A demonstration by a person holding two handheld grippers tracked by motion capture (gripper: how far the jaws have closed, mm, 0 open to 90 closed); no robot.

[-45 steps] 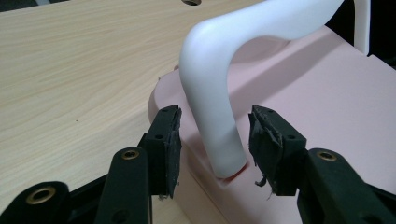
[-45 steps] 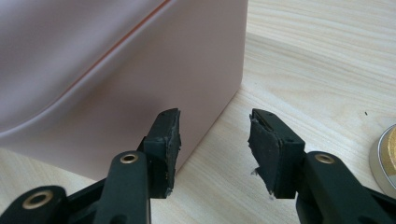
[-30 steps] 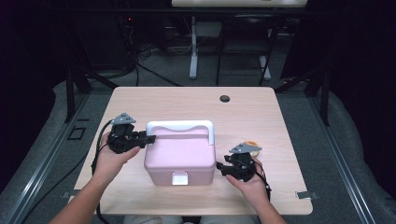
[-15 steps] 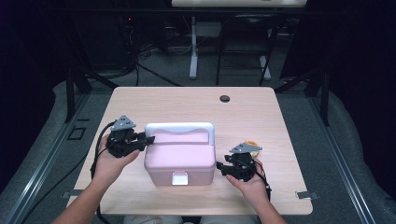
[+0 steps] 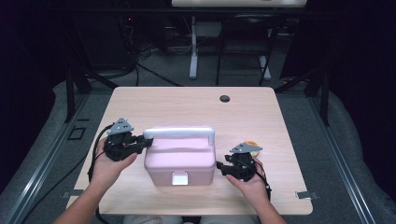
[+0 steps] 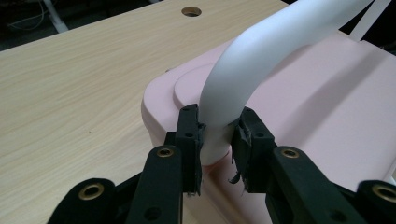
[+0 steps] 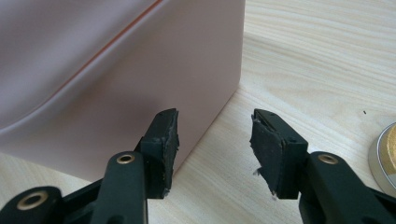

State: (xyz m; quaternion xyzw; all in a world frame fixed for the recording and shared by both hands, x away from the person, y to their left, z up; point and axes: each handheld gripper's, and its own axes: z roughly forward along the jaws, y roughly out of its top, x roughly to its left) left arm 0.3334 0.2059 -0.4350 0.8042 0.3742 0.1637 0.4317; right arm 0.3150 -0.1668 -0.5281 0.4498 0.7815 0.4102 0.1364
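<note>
A pink box (image 5: 180,161) with a white handle (image 5: 180,133) stands on the wooden table (image 5: 196,102), near its front edge. My left gripper (image 5: 147,141) is at the box's left side. Its jaws have just been closing, and in the left gripper view my left gripper (image 6: 217,135) is shut on the foot of the white handle (image 6: 261,51), where it meets the pink lid (image 6: 327,107). My right gripper (image 5: 218,167) rests low at the box's right side. In the right gripper view it (image 7: 212,144) stands open beside the pink wall (image 7: 116,70), with bare table between its pads.
A small round gold-coloured thing (image 5: 252,144) lies on the table just behind my right hand, and its rim (image 7: 385,154) appears at the right edge of the right gripper view. A cable hole (image 5: 224,99) sits at the table's far side. Dark floor and stands surround the table.
The white handle has swung from lying back to standing over the lid. My left gripper has narrowed its jaws onto the handle's left end. The right hand has kept still.
</note>
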